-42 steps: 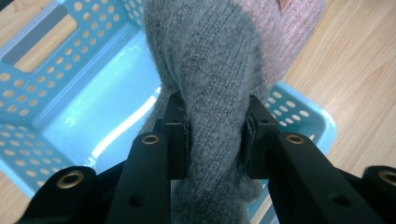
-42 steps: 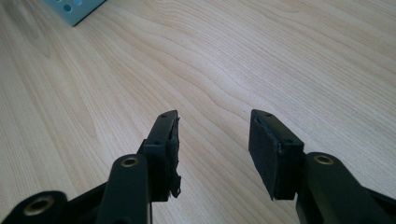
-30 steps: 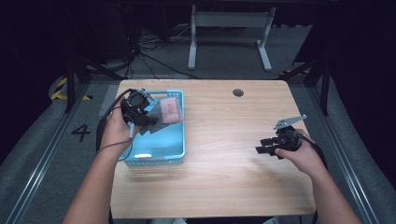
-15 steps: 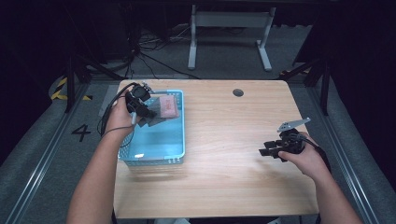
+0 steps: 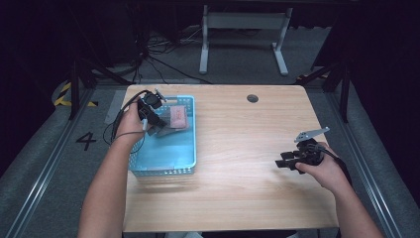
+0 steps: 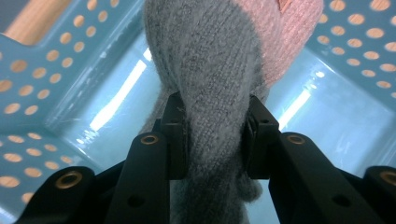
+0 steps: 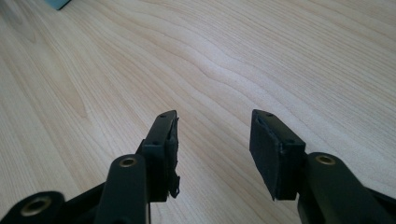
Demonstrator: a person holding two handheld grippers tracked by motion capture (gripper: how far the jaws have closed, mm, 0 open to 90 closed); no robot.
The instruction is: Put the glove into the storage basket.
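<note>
A grey knitted garment (image 6: 212, 70), rolled up, is pinched between the jaws of my left gripper (image 6: 215, 119), which is shut on it inside the light blue perforated basket (image 6: 51, 60). Right behind it lies a pink knitted piece (image 6: 294, 37). In the high view my left gripper (image 5: 154, 119) reaches into the far part of the basket (image 5: 190, 148), with the grey garment (image 5: 163, 130) beside the pink piece (image 5: 178, 118). My right gripper (image 5: 282, 162) hovers low over the wooden table (image 5: 247, 144) near its right edge. Its jaws (image 7: 215, 140) stand open with nothing between them.
The basket stands on the left part of the table, its near half holding nothing. A round cable hole (image 5: 252, 98) sits at the table's far middle. Dark floor, cables and a desk frame (image 5: 242, 29) lie beyond the far edge.
My left gripper has carried the grey garment away from me and down into the far part of the basket, beside the pink piece. The right gripper has hardly moved.
</note>
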